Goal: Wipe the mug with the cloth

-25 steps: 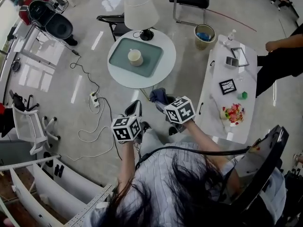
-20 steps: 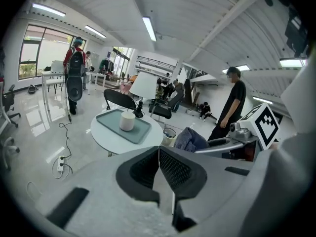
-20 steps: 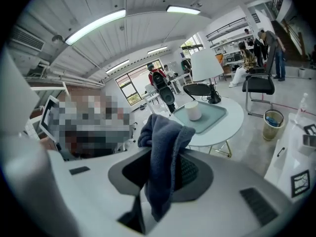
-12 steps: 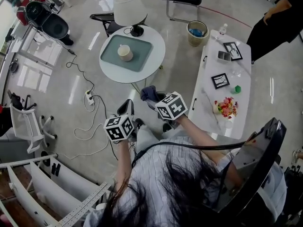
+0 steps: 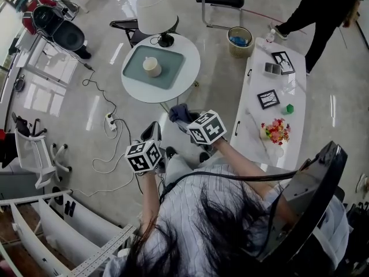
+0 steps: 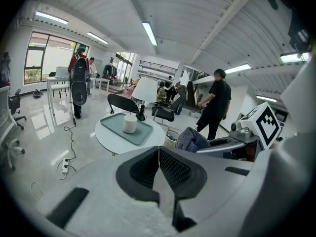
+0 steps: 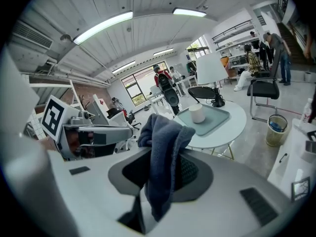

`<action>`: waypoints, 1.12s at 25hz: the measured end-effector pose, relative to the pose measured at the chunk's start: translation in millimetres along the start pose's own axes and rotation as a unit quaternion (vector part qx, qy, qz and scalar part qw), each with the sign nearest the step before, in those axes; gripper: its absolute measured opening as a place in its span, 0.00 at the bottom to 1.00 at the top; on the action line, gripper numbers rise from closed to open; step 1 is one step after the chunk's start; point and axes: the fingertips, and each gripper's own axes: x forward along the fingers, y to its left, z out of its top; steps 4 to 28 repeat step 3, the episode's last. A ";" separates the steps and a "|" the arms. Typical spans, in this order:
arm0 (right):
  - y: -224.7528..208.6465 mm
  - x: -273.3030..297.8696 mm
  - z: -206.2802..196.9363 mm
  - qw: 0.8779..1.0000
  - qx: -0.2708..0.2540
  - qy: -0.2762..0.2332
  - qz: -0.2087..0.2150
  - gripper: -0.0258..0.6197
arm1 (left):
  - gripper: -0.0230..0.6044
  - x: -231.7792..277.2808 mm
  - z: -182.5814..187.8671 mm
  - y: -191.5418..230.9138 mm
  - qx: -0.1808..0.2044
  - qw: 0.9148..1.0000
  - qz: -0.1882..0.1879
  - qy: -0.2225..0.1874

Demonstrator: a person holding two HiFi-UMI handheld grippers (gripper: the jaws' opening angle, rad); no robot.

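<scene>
The step in hand is judged to be the approach, since the mug (image 5: pixel 152 67) stands upright on the teal tray (image 5: pixel 170 75) on the round worktop (image 5: pixel 185 86), well apart from both claws, and no wiping can be begun until that gap is closed. The right claw (image 7: pixel 165 154) is seen clamped on the dark blue cloth (image 7: pixel 160 132), which is gripped near its middle, so that one bunched lobe rises above the jaws and a tail hangs below them. The left claw (image 6: pixel 158 148) is seen fully closed, pad against pad, with nothing between. For the step to be done well, the left claw would need to be opened before the mug is reached, so that the mug can be steadied by its wall or rim. A light mug on a smooth tray is likely to slide or tip if it is rubbed unsupported. The upper lobe of the cloth should be presented to the mug, not the hard jaw tips, and the grip on the cloth should be kept firm, because a loosely pinched fold may be dragged out by friction. The lamp (image 5: pixel 155 11) stands just beside the far edge of the tray, so the approach is best made from the near side and the sweep kept short. A cable and power strip (image 5: pixel 109 122) lie on the floor to the left of the path and should be avoided underfoot.
</scene>
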 end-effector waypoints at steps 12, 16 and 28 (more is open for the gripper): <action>0.1 -0.4 -1.8 1.000 0.004 0.000 0.000 0.21 | 0.07 -1.6 -3.0 0.0 0.000 1.000 0.001 0.004; 0.1 -0.4 -1.8 1.000 0.004 0.000 0.000 0.21 | 0.07 -1.6 -3.0 0.0 0.000 1.000 0.001 0.004; 0.1 -0.4 -1.8 1.000 0.004 0.000 0.000 0.21 | 0.07 -1.6 -3.0 0.0 0.000 1.000 0.001 0.004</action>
